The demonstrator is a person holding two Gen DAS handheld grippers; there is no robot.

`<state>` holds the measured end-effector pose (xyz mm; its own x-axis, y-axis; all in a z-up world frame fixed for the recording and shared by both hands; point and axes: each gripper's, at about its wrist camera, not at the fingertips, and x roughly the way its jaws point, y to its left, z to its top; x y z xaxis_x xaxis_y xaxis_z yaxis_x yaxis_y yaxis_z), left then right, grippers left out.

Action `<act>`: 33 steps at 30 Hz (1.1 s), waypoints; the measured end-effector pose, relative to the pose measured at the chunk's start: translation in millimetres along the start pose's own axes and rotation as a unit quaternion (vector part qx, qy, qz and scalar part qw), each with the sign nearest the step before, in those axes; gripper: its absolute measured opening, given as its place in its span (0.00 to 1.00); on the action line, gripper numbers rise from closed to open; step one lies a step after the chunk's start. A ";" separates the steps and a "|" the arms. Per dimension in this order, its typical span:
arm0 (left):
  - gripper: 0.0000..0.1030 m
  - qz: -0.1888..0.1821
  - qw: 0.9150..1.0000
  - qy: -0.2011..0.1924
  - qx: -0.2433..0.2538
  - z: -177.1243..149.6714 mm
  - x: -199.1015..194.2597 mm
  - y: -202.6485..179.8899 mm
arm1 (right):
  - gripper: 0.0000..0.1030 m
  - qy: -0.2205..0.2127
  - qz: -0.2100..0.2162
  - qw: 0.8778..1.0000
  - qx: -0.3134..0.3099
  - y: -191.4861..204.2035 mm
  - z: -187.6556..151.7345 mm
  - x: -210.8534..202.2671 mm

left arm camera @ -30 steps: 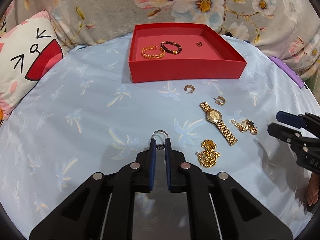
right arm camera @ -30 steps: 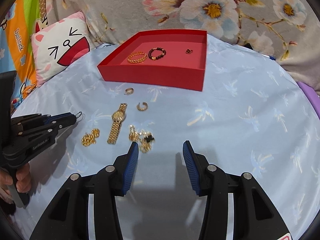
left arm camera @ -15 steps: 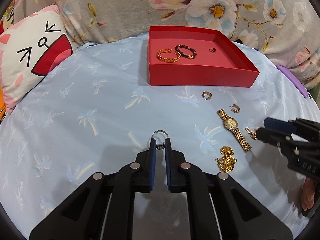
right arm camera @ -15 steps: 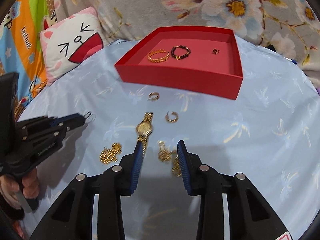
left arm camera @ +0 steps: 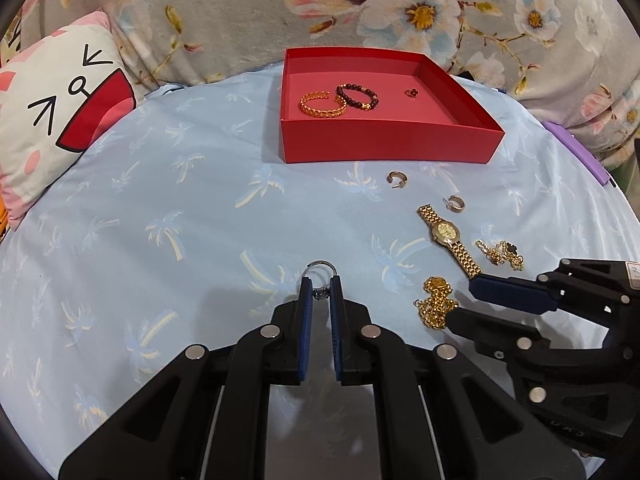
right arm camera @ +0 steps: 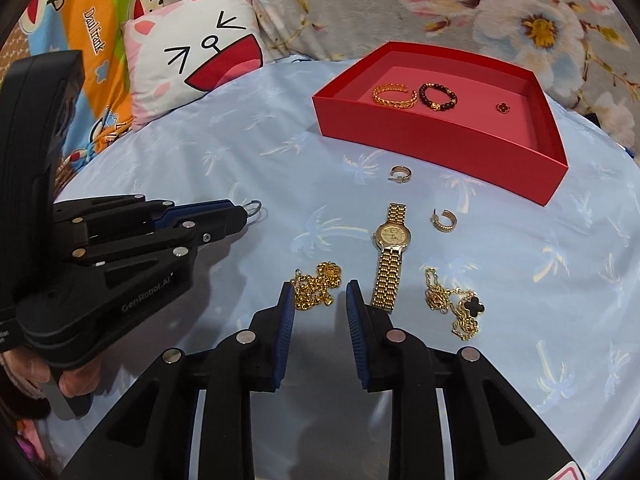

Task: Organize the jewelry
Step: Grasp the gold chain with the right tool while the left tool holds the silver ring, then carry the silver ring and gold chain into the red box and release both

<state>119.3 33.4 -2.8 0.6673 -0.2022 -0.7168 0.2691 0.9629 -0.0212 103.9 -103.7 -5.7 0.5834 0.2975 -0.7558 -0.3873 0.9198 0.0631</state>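
Observation:
My left gripper [left arm camera: 319, 285] is shut on a thin silver ring [left arm camera: 320, 267] and holds it above the blue cloth; the ring also shows in the right wrist view [right arm camera: 253, 208]. My right gripper [right arm camera: 317, 292] is open with its tips on either side of a gold chain heap [right arm camera: 316, 286], seen also in the left wrist view [left arm camera: 436, 304]. A red box [left arm camera: 392, 144] at the back holds a gold bangle [left arm camera: 322, 104], a dark bead bracelet [left arm camera: 357, 96] and a small clover piece [left arm camera: 411, 92]. A gold watch [right arm camera: 392, 254], two gold hoop earrings [right arm camera: 400, 172] [right arm camera: 443, 220] and a clover necklace [right arm camera: 460, 304] lie on the cloth.
A white cartoon-face cushion [right arm camera: 192, 56] lies at the left edge of the round blue cloth [left arm camera: 160, 200]. A floral blanket [left arm camera: 400, 4] rises behind the box. A purple object [left arm camera: 576, 152] lies at the right edge.
My right gripper has moved left from the clover necklace to the gold chain heap, still open. My left gripper has kept the ring and swung its view slightly.

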 end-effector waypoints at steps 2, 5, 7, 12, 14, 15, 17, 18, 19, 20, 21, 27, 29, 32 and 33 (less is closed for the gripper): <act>0.08 -0.001 1.000 0.002 0.001 -0.9 1.0 -1.0 | 0.24 0.007 0.002 1.000 0.004 -1.6 1.0 4.4; 0.08 -0.003 1.000 0.004 -0.001 -1.6 2.1 -0.5 | 0.24 0.006 0.004 1.000 0.007 -3.3 1.0 4.4; 0.08 -0.005 1.000 0.005 -0.002 -1.7 2.6 0.1 | 0.24 0.003 0.005 1.000 0.013 -7.9 -0.6 1.2; 0.08 -0.008 1.000 0.005 -0.002 -2.0 3.0 -0.1 | 0.24 0.008 0.020 0.999 0.035 -16.8 -2.7 1.4; 0.08 -0.008 1.000 0.005 -0.002 -2.0 3.1 -0.1 | 0.24 0.008 0.016 1.000 0.024 -11.0 -1.5 3.3; 0.08 -0.008 1.000 0.005 -0.002 -2.1 3.0 -0.2 | 0.24 0.009 0.014 1.000 0.020 -8.4 -0.1 4.4; 0.08 -0.007 1.000 0.004 -0.002 -1.9 2.9 0.1 | 0.24 0.009 0.007 1.000 0.014 -4.7 2.1 6.7; 0.08 -0.007 1.000 0.004 -0.001 -2.0 2.7 0.0 | 0.24 0.008 0.002 1.000 0.011 -3.3 3.0 7.6; 0.08 -0.008 1.000 0.004 -0.001 -1.7 2.9 0.2 | 0.23 0.008 0.000 1.000 0.010 -2.9 3.4 8.4; 0.08 -0.008 1.000 0.005 -0.001 -1.7 2.9 0.2 | 0.18 0.007 0.001 1.000 0.010 -2.7 4.0 9.1; 0.08 -0.008 1.000 0.005 -0.001 -1.9 3.1 0.0 | 0.15 0.007 0.005 1.000 0.010 -2.5 4.1 9.4; 0.08 -0.008 1.000 0.005 -0.001 -2.0 2.8 -0.5 | 0.03 0.006 0.010 1.000 0.007 0.1 3.3 7.7; 0.08 -0.008 1.000 0.004 -0.001 -1.8 2.7 -0.7 | 0.03 0.005 0.008 1.000 0.015 -3.3 2.5 5.4; 0.08 -0.011 1.000 0.003 0.004 -1.4 1.6 -3.0 | 0.03 -0.004 0.010 1.000 0.025 -8.8 4.1 -3.0; 0.08 -0.014 1.000 0.003 0.005 -0.5 0.4 -3.8 | 0.03 -0.010 0.013 0.999 0.031 -11.6 6.2 -8.4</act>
<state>118.3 29.8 -3.3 0.6553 -0.2277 -0.7202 0.2943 0.9551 -0.0341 108.0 -115.3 3.9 0.5877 0.3265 -0.7403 -0.3589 0.9252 0.1231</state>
